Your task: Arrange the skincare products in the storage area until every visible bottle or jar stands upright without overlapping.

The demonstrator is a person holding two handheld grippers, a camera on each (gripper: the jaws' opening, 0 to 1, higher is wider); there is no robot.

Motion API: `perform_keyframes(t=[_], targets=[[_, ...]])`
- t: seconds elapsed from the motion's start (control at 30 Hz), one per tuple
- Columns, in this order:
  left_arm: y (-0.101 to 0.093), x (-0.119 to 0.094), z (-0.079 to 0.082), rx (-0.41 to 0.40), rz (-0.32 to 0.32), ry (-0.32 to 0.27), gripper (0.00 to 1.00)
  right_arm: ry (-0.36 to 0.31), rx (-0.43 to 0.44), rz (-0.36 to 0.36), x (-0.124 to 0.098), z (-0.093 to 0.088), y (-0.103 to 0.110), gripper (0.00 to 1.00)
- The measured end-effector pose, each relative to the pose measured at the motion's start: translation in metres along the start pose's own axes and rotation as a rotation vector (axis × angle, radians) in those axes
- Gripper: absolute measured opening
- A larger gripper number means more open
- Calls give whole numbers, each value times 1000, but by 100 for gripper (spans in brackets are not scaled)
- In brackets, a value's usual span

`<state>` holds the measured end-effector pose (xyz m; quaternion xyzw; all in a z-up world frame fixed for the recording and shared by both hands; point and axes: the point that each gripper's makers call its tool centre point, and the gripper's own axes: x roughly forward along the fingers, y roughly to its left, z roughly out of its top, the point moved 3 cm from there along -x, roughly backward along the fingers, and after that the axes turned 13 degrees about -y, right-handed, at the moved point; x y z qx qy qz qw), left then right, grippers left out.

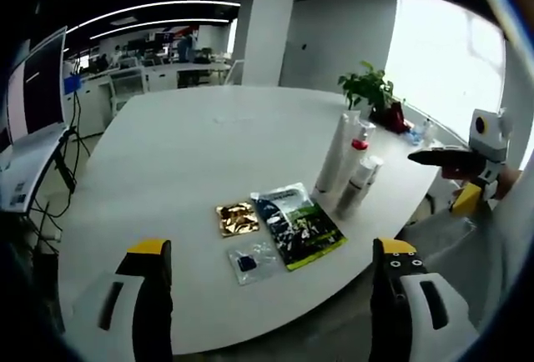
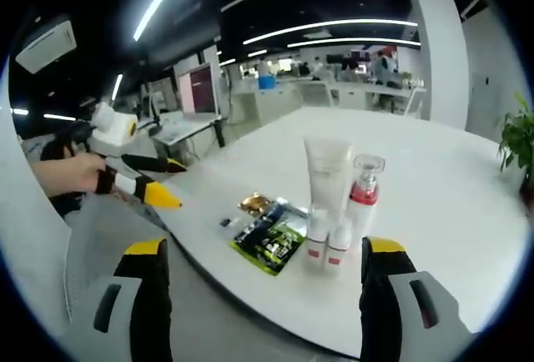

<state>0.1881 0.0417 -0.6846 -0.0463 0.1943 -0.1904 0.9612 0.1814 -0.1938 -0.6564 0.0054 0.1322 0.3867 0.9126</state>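
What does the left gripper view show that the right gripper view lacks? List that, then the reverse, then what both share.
Left gripper view: the right gripper entering from the right, and a red object beside the potted plant.
Right gripper view: the left gripper held by a hand, and a ceiling air unit.
Both: the white table, gold sachet, dark green packet, tall white tube and red-collared pump bottle.
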Motion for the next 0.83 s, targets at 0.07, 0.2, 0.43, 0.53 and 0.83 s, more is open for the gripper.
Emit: perform_keyframes(t=[0.07, 0.2, 0.43, 0.53, 0.83], targets=[[0, 0, 0, -1, 0, 1, 94, 0, 0, 2, 0, 0, 1, 95], [0, 0, 0, -2, 0, 1, 94, 2, 0, 5, 0, 0, 1, 94], [1, 0, -1, -4, -1, 2, 94, 4, -1, 6, 0, -1, 1, 94], [1, 0, -1, -4, -1, 3, 94, 5, -4, 6, 0, -1, 1, 94], [1, 0, -1, -6, -4, 4, 94, 7, -5, 7, 0, -1, 1, 94]])
